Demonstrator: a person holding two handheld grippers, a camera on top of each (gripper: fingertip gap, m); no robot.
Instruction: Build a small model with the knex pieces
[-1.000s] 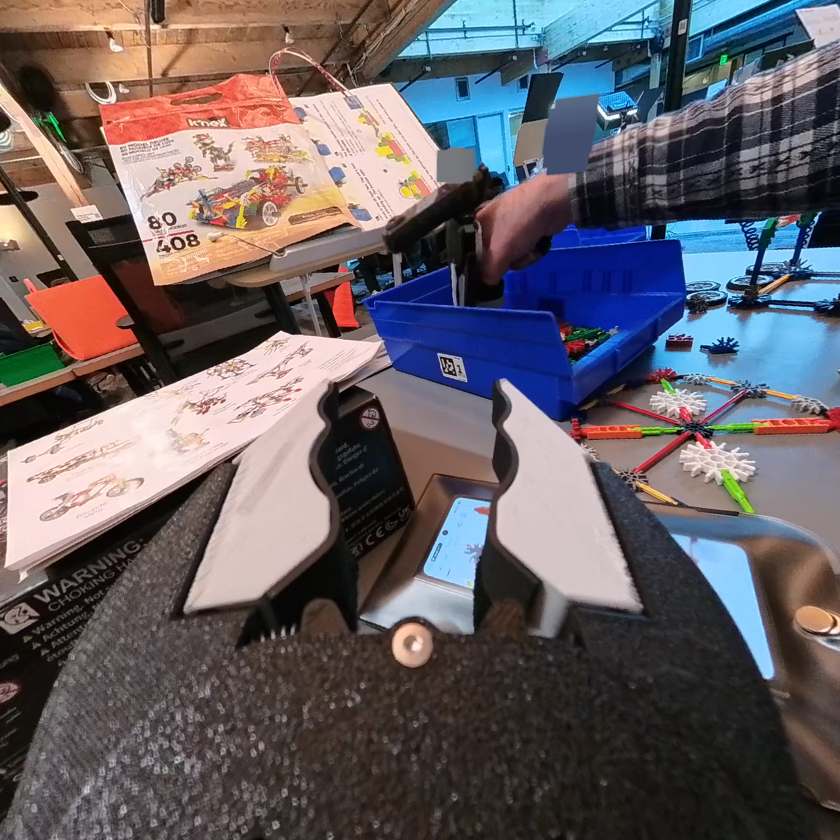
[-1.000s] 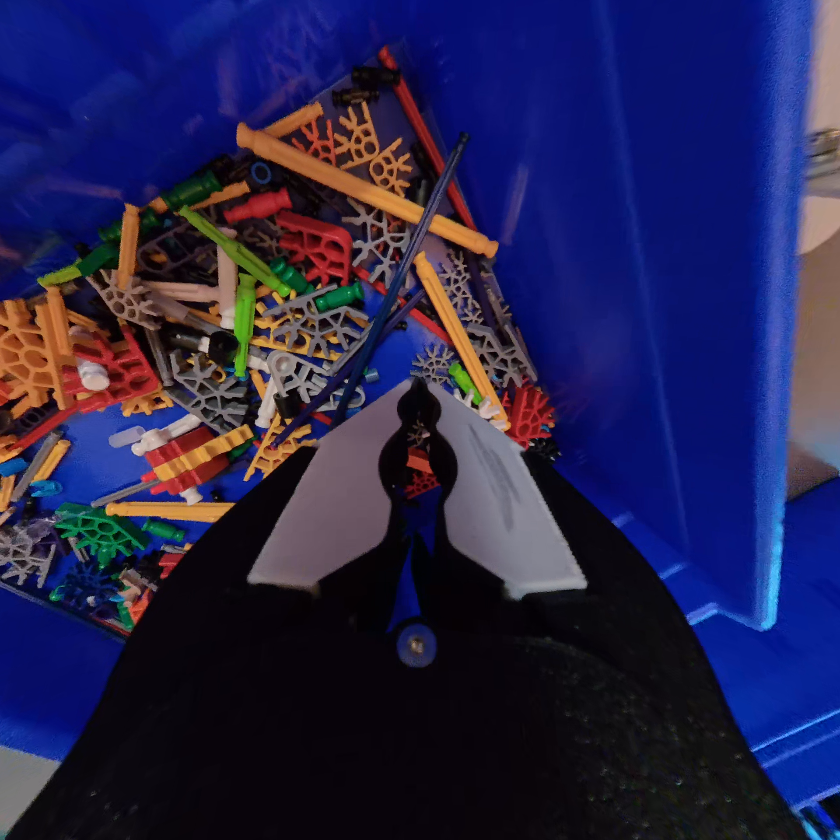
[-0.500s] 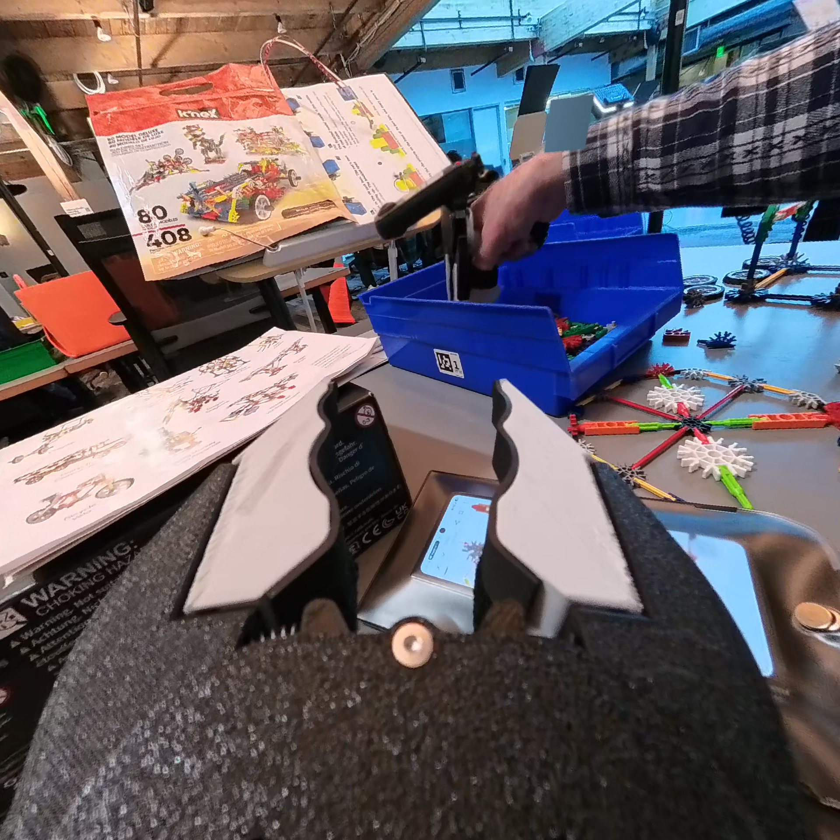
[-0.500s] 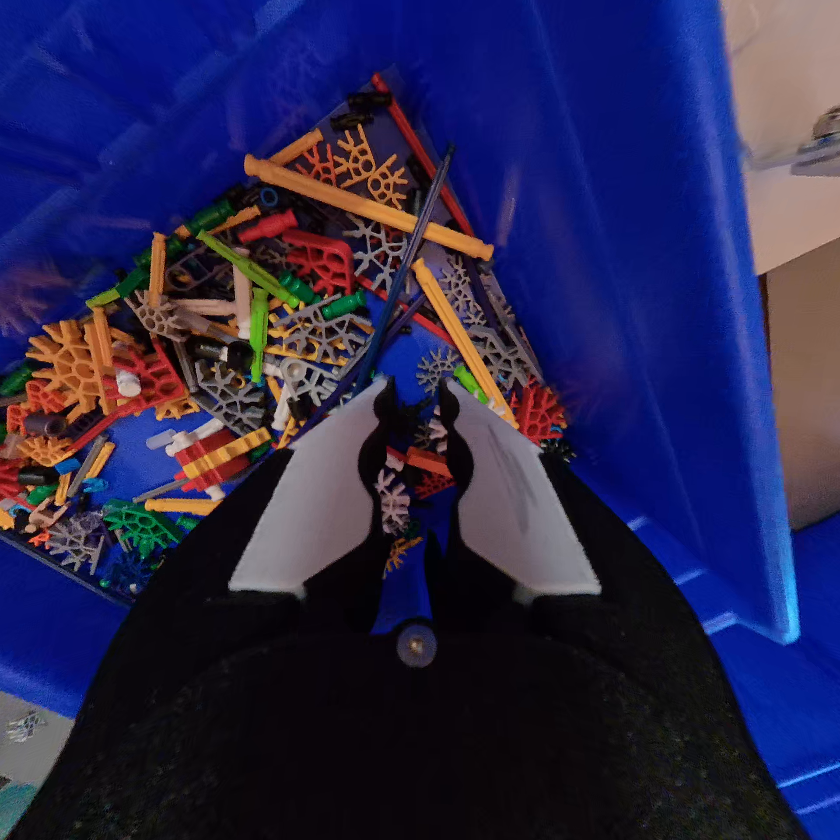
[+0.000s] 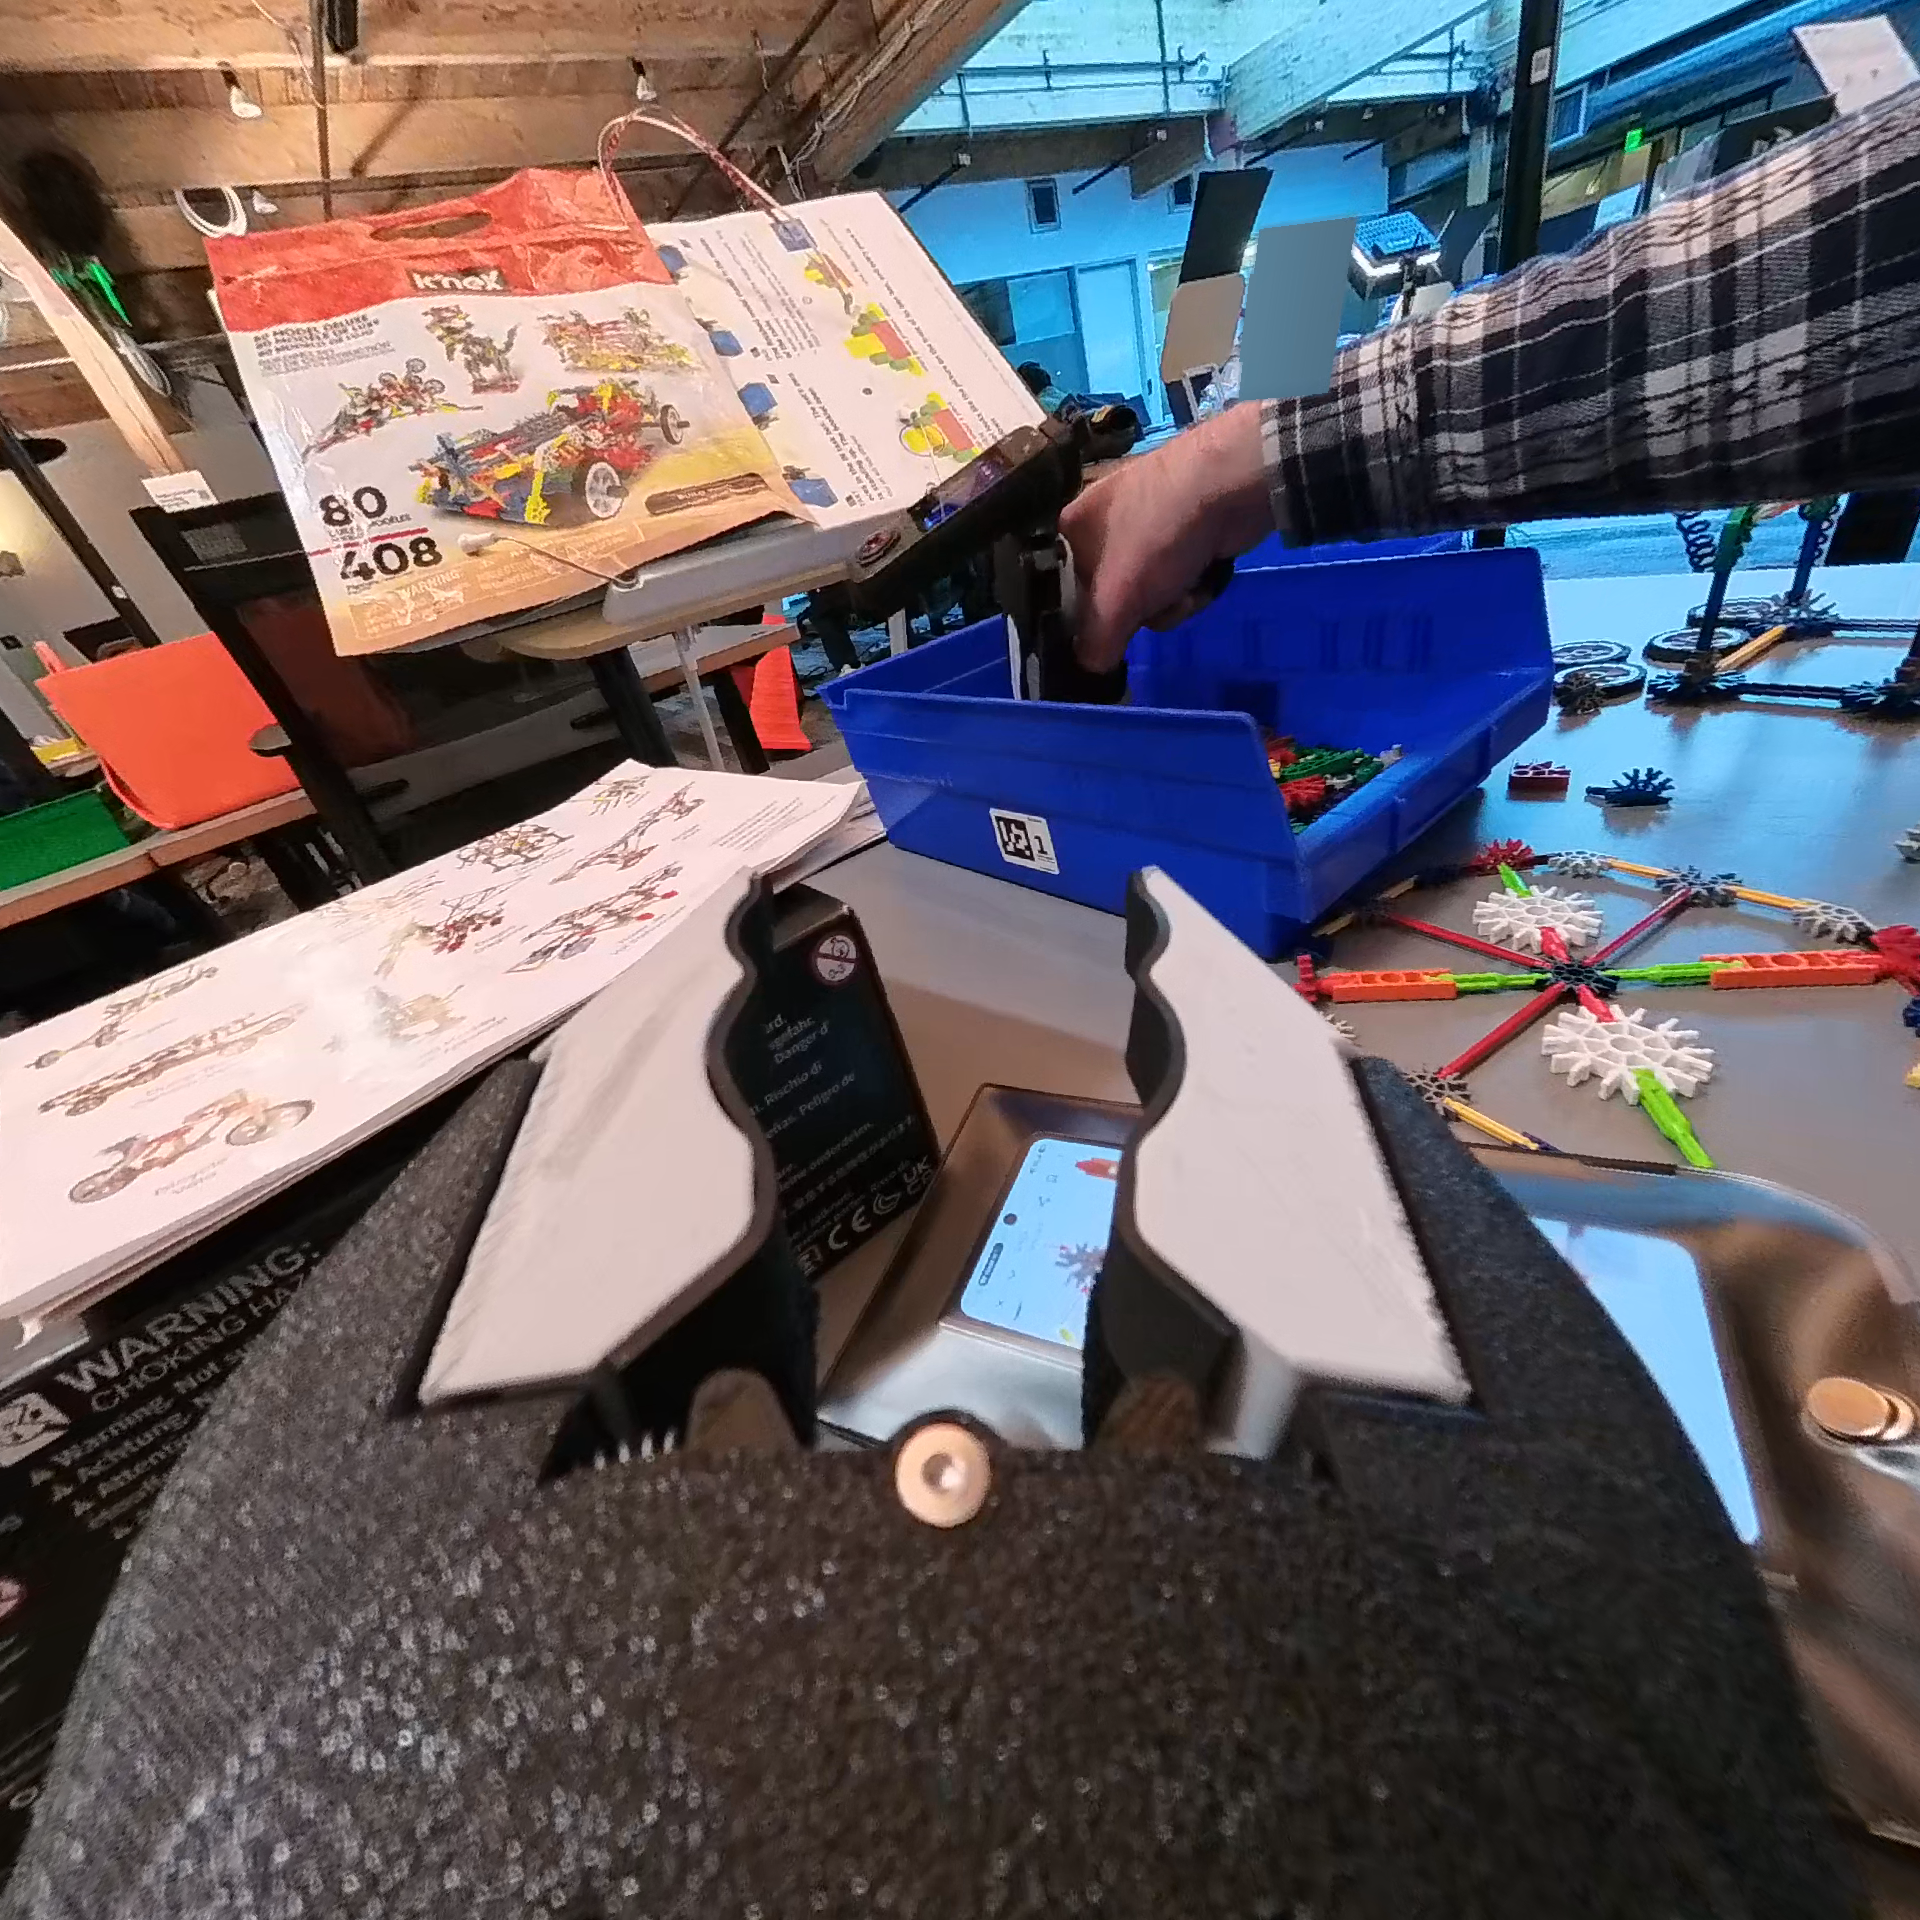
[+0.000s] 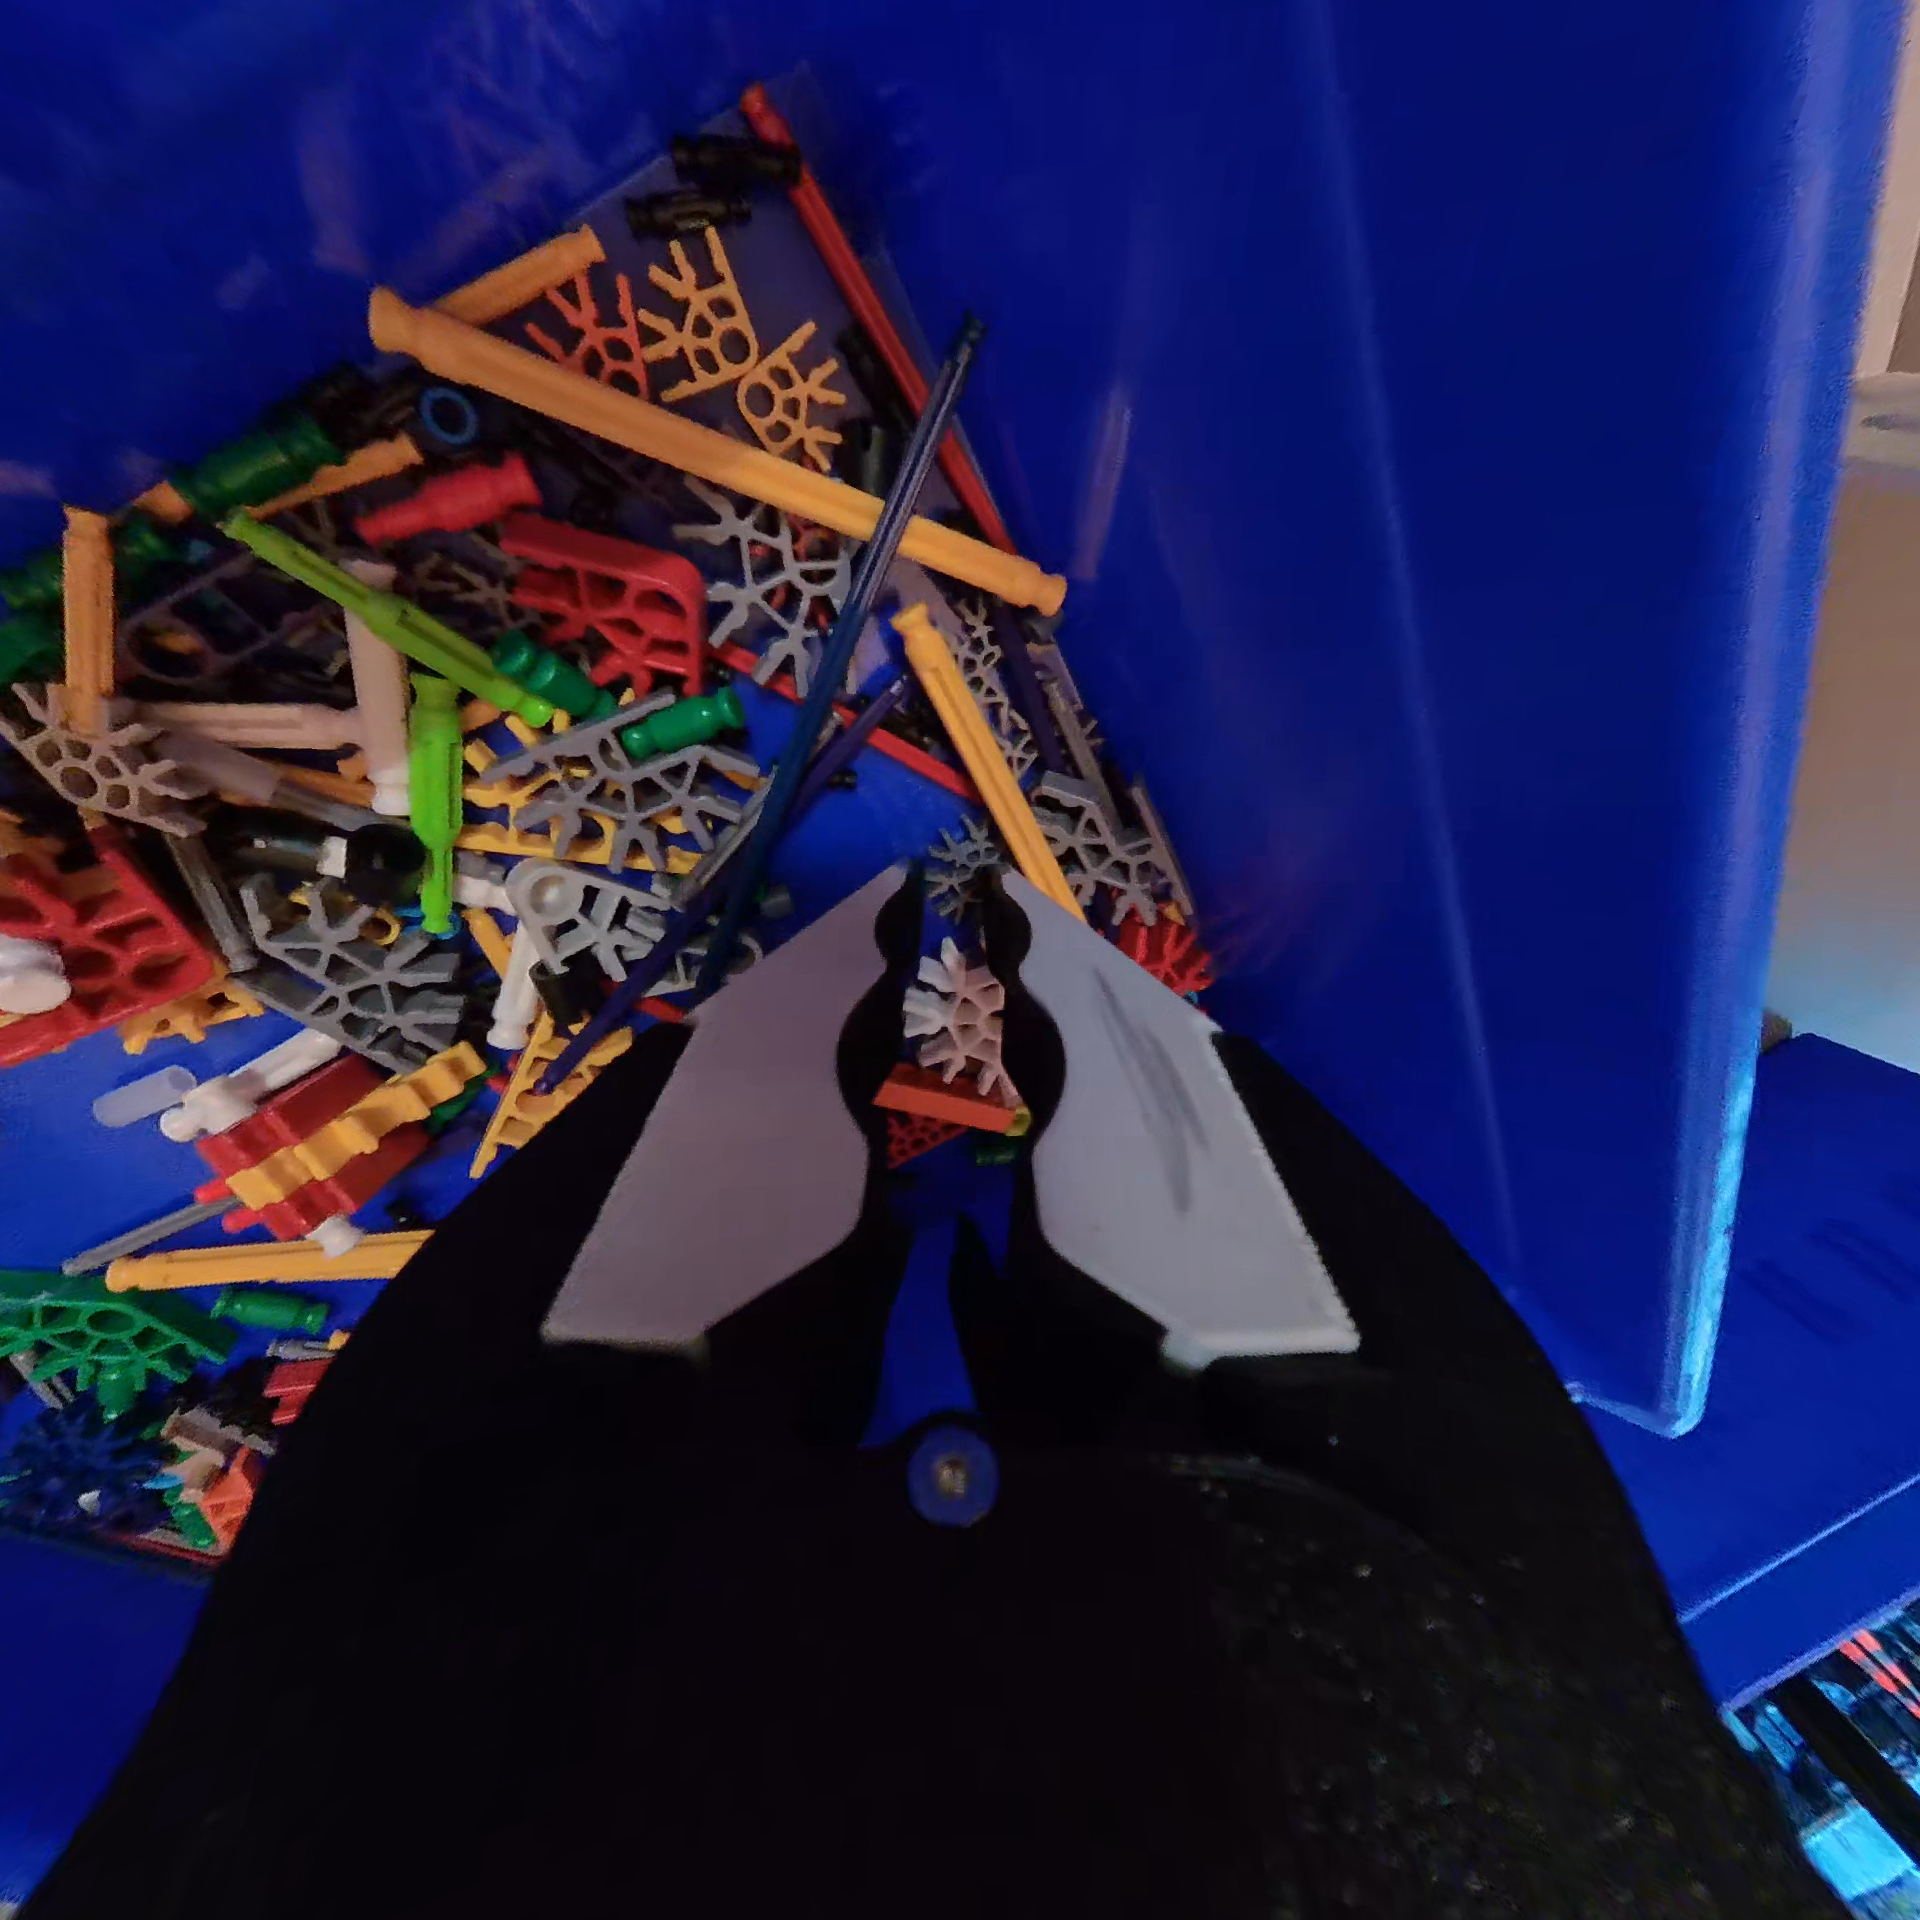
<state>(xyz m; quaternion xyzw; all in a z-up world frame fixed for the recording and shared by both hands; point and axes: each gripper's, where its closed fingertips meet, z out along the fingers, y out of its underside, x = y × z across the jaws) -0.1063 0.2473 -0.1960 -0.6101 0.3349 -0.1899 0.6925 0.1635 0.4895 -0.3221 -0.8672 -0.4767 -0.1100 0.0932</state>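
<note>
- Right gripper (image 6: 951, 899) inside the blue bin (image 6: 1455, 623), pointing down into the near corner of its floor; fingers drawn close, tips almost meeting.
- A white snowflake connector (image 6: 956, 1013) sits in the narrow gap between the fingers. It appears pinched, but contact with the pads is hard to confirm. An orange piece (image 6: 940, 1103) lies right behind it in the same gap.
- Heap of mixed plastic building pieces covers the bin floor: long yellow rod (image 6: 717, 452), thin dark blue rod (image 6: 831, 665), lime green rod (image 6: 384, 613), red quarter-round connector (image 6: 613, 603), grey connectors (image 6: 623, 800).
- From the left wrist view, the same right gripper (image 5: 1029, 665) dips over the bin rim (image 5: 1060, 727), held by a hand (image 5: 1153, 530) with a plaid sleeve (image 5: 1600, 384).
- Left gripper (image 5: 940, 914) open wide, holding nothing, low over the tabletop (image 5: 997, 935).
- Below its fingers: a black box (image 5: 831, 1081) and a shiny metal tray (image 5: 1766, 1351) reflecting a lit screen.
- Left of it, an open instruction booklet (image 5: 364, 997) lies flat.
- Right of the bin, a flat spoke assembly of rods with white snowflake connectors (image 5: 1590, 977) rests on the tabletop.
- Behind, a printed bag and manual (image 5: 520, 416) are propped on a stand.
</note>
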